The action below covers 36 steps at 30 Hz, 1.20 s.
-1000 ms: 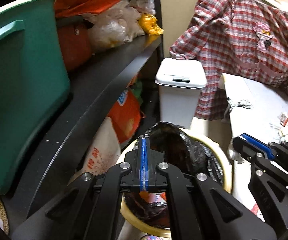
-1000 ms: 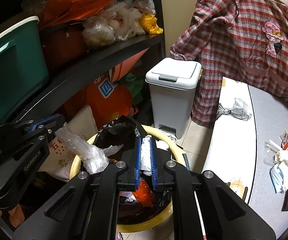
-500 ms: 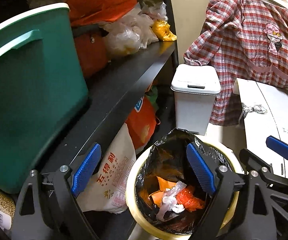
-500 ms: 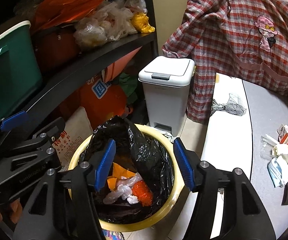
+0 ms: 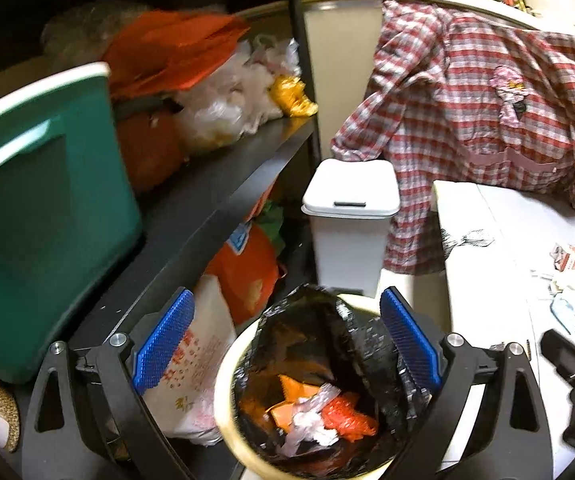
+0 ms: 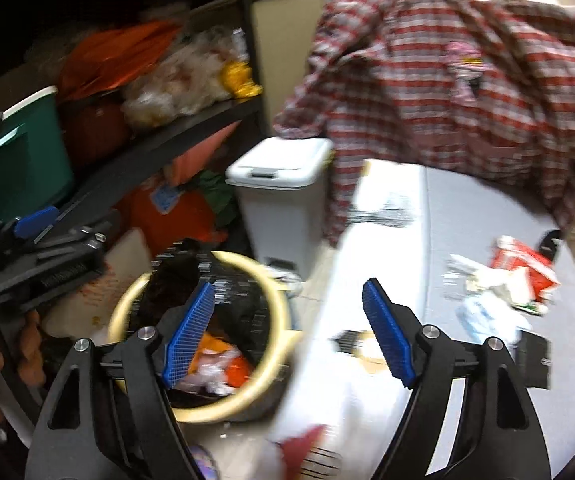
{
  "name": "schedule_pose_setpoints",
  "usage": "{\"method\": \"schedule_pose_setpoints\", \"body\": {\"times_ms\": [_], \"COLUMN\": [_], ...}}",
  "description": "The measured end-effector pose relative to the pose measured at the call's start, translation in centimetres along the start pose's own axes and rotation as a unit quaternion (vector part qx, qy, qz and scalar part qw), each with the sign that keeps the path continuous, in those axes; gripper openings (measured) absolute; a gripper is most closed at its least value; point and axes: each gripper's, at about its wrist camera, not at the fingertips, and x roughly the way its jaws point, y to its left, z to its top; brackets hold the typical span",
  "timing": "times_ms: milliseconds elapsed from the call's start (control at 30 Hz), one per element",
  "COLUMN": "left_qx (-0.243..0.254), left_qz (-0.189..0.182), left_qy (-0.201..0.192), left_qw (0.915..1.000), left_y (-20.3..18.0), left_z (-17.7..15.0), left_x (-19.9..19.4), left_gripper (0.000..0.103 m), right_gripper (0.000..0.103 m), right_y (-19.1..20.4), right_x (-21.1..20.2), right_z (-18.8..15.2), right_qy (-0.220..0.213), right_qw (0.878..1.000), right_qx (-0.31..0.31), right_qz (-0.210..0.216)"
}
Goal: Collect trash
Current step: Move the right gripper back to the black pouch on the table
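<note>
A yellow bin [image 5: 223,396] lined with a black bag stands on the floor and holds orange, red and white trash [image 5: 319,412]. My left gripper [image 5: 287,340] is open and empty above the bin. My right gripper [image 6: 287,340] is open and empty, over the bin's right rim [image 6: 275,300] and the table edge. More trash lies on the grey table [image 6: 467,220]: a red-and-white carton [image 6: 527,264], white crumpled paper [image 6: 495,280] and a bluish wrapper [image 6: 483,316]. The same pile shows in the left wrist view [image 5: 571,276].
A white lidded pedal bin [image 5: 349,224] stands behind the yellow bin. A black shelf [image 5: 207,200] on the left carries a green tub [image 5: 47,208] and plastic bags [image 5: 223,92]. A plaid shirt [image 5: 487,120] hangs over the table's far end. Sacks [image 5: 195,364] sit under the shelf.
Both grippers opened and dropped their trash into the bin. The right gripper has since swung right toward the table; the left has lifted slightly.
</note>
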Motion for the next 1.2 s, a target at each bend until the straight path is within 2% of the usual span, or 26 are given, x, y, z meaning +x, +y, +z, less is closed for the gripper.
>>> {"method": "schedule_pose_setpoints", "body": {"times_ms": [167,467,667,767,967,1200], "left_qx": [-0.002,-0.002,0.004,0.01,0.008,-0.008], "left_qz": [-0.032,-0.083,-0.121,-0.138,-0.143,-0.158], "left_qy": [-0.023,-0.034,-0.022,-0.009,-0.009,-0.015], "left_qw": [0.9992,0.996,0.9923,0.9904,0.9896,0.9872], "left_y": [-3.1,-8.9,-12.7,-14.3,-16.2,-17.3], "left_z": [0.8,1.4,1.1,0.9,1.3,1.7], "left_x": [-0.9,-1.3,-1.0,-0.7,-0.7,-0.4], "left_gripper": [0.091,0.091,0.091,0.091,0.091,0.091], "right_gripper": [0.076,0.076,0.076,0.076,0.076,0.074], "right_y": [-6.3,-15.3,-18.9,-20.2,-22.4,-23.1], "right_x": [-1.7,-1.9,-1.6,-0.7,2.3,4.5], "right_z": [-1.9,-5.6,-7.1,-7.7,-9.1,-9.2], "right_qy": [-0.015,-0.02,-0.005,0.014,0.059,0.074], "right_qw": [0.996,0.982,0.975,0.974,0.971,0.967], "right_qx": [0.034,0.079,0.106,0.12,0.131,0.132], "right_qz": [-0.077,-0.172,-0.195,-0.19,-0.192,-0.204]}}
